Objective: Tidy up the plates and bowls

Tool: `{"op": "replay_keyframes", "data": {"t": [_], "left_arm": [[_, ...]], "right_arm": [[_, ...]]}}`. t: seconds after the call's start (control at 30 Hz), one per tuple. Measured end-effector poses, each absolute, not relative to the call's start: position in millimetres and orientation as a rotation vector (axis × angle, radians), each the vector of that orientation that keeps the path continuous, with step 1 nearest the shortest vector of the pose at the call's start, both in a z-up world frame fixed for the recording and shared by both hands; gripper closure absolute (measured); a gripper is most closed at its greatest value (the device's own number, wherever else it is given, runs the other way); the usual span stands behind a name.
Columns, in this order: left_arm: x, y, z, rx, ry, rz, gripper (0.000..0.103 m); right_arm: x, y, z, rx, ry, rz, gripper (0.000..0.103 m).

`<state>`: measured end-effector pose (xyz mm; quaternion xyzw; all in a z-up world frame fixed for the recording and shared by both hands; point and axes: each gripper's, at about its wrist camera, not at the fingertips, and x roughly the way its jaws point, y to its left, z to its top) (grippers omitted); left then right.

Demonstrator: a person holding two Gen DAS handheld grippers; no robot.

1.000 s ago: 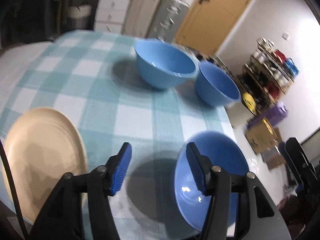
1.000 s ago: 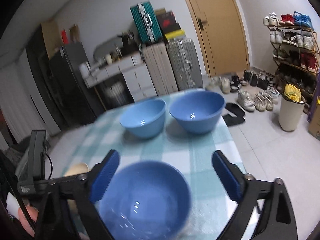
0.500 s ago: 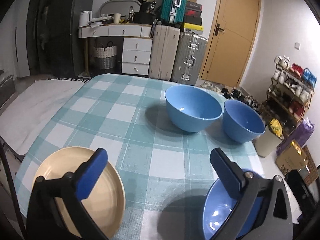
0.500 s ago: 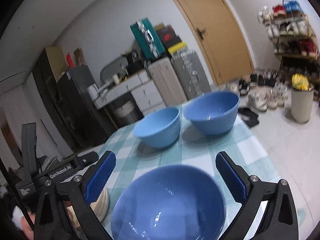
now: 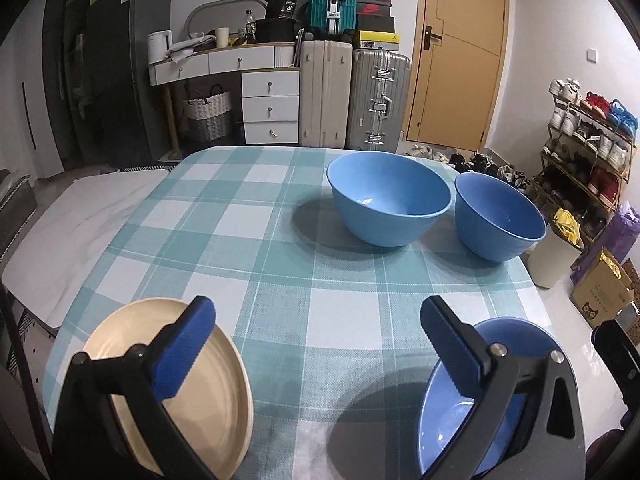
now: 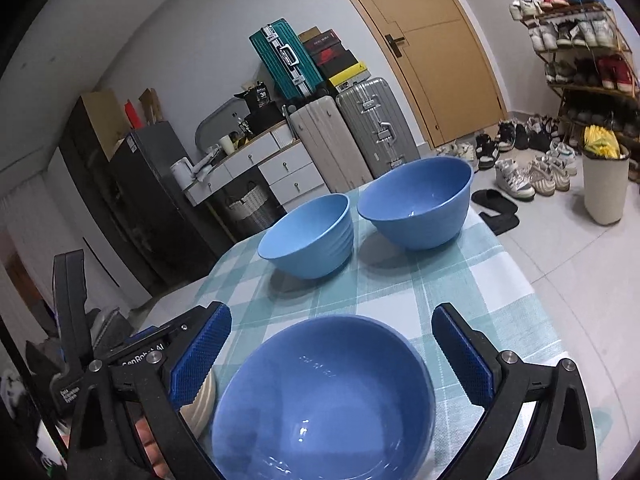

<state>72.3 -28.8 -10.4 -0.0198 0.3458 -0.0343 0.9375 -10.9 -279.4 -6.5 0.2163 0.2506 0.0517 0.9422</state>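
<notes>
Three blue bowls and a cream plate (image 5: 180,392) sit on a teal checked tablecloth (image 5: 280,248). A large bowl (image 5: 390,208) and a smaller ribbed bowl (image 5: 498,216) stand side by side at the far end. A third blue bowl (image 5: 452,416) sits at the near right corner. My left gripper (image 5: 316,344) is open and empty above the near table, between plate and near bowl. My right gripper (image 6: 332,352) is open, its jaws spread either side of the near bowl (image 6: 324,396) without touching it. The far bowls (image 6: 308,236) (image 6: 416,204) lie beyond.
The table's right edge (image 6: 532,292) drops to a tiled floor with shoes, a shoe rack (image 5: 588,148) and a white bin (image 6: 604,184). Suitcases (image 5: 356,96), drawers and a fridge stand behind the table. The left gripper's body shows at the left of the right wrist view (image 6: 72,320).
My left gripper opened wide and pulled back and up from the near bowl's rim, tilting level. My right gripper stayed open over the near bowl and came a little closer to it.
</notes>
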Motion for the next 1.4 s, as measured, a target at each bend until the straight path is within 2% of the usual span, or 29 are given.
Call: {"op": "replay_keyframes", "data": {"t": [0.63,0.83,1.03,1.27,1.33,1.4], "left_arm": [[101.8,-7.4,7.8,-0.193,0.762,-0.101,0.0],[155.3,-3.5,8.1,-0.248,0.886,-0.12,0.0],[228.1,-34.4,-7.7,-0.123,1.021,-0.144,0.002],[273.1,-42.6,-13.5,-0.182,1.063,-0.16,0.004],[285.7,-47.6,-18.8,-0.139,1.097,-0.141,0.006],[293.4,-49.0,-23.3,-0.117,1.118,-0.144,0.018]], "right_arm": [[-11.7,-260.8,13.2,0.263,0.524,0.043,0.001],[7.3,-265.4,32.6,0.289,0.596,0.07,0.001],[25.8,-259.0,49.8,0.203,0.624,0.098,0.001],[51.9,-250.5,58.3,0.065,0.643,0.125,0.001],[61.4,-249.4,62.5,0.031,0.648,0.128,0.001],[70.4,-248.3,67.9,0.012,0.653,0.14,0.001]]}}
